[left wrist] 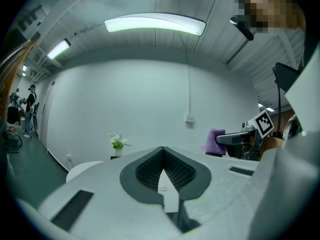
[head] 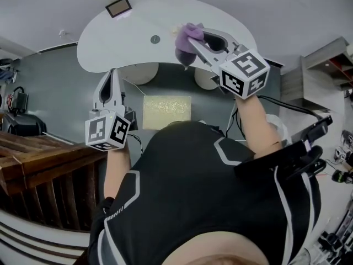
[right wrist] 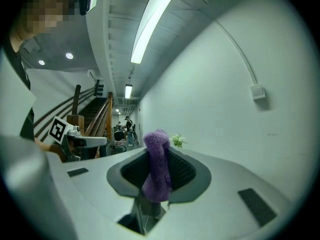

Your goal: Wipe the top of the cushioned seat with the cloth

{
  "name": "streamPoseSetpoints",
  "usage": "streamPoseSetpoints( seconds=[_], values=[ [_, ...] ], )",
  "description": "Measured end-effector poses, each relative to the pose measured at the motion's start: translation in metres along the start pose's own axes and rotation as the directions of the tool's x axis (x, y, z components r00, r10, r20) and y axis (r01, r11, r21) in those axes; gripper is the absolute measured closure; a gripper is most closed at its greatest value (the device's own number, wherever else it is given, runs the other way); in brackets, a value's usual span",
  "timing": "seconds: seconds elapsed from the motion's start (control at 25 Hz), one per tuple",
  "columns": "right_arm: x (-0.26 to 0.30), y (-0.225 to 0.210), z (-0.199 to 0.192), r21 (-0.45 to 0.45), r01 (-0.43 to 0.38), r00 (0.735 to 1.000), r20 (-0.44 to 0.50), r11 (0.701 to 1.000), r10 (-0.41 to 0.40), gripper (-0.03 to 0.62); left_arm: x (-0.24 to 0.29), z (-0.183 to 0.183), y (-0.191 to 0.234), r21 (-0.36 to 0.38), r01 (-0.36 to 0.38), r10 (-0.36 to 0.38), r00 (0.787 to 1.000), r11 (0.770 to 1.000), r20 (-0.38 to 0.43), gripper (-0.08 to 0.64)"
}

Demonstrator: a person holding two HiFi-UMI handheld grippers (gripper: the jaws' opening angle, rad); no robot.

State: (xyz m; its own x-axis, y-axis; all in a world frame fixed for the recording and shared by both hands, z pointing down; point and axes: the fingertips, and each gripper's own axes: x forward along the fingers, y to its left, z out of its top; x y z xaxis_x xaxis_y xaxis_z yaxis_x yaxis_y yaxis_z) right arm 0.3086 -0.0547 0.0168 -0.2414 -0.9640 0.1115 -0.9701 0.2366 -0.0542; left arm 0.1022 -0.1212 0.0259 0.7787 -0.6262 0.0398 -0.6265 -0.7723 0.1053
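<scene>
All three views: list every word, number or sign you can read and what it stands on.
No readable words or numbers in any view.
Marker cubes: black-and-white square patterns, no letters.
Framed plaque on the white table: too small to read.

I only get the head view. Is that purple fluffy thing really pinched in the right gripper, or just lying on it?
Observer: Pinched. The right gripper view shows the purple cloth between the jaws of the right gripper, closed on it.
Operator: Is the left one holding anything?
Observer: No. The left gripper view shows the left gripper with its jaws together and nothing between them.
Operator: Is anybody else there?
Observer: Yes. The right gripper view shows people far off beside a wooden staircase.
</scene>
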Motion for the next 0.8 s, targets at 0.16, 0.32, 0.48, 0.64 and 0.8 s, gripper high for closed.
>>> streamPoseSetpoints(
  seconds=[0.16,0.32,0.48,0.64,0.8],
  values=[
    [0.0009,0.0009,-0.0001,-0.009,0.001,1.0,0.0,1.0,-0.001,0.491,0.0019,-0.0005,-0.001,0.012,0.008,-0.008,1.0,1.0,0.002,0.557],
    [-0.0013,0.0002,-0.0031,-0.003,0.003,1.0,-0.004,1.0,-0.003,0.491,0.0028,-0.0014,0.0003,0.015,-0.019,0.019,1.0,1.0,0.003,0.557],
    [-0.0021,-0.0015,-0.0016,0.005,0.007,1.0,-0.006,1.0,-0.007,0.49,0.0021,0.0023,-0.0005,0.039,-0.03,0.029,1.0,0.999,0.012,0.557],
    [0.0001,-0.0015,-0.0038,0.007,0.003,1.0,-0.01,1.0,-0.003,0.489,0.0039,-0.004,-0.0002,0.053,-0.037,0.038,0.999,0.998,-0.011,0.557],
    [0.0013,-0.0015,-0.0073,0.012,-0.002,1.0,-0.025,1.0,0.002,0.489,0.0031,-0.0052,0.0012,0.04,-0.049,0.05,0.999,0.998,-0.013,0.557]
  ],
)
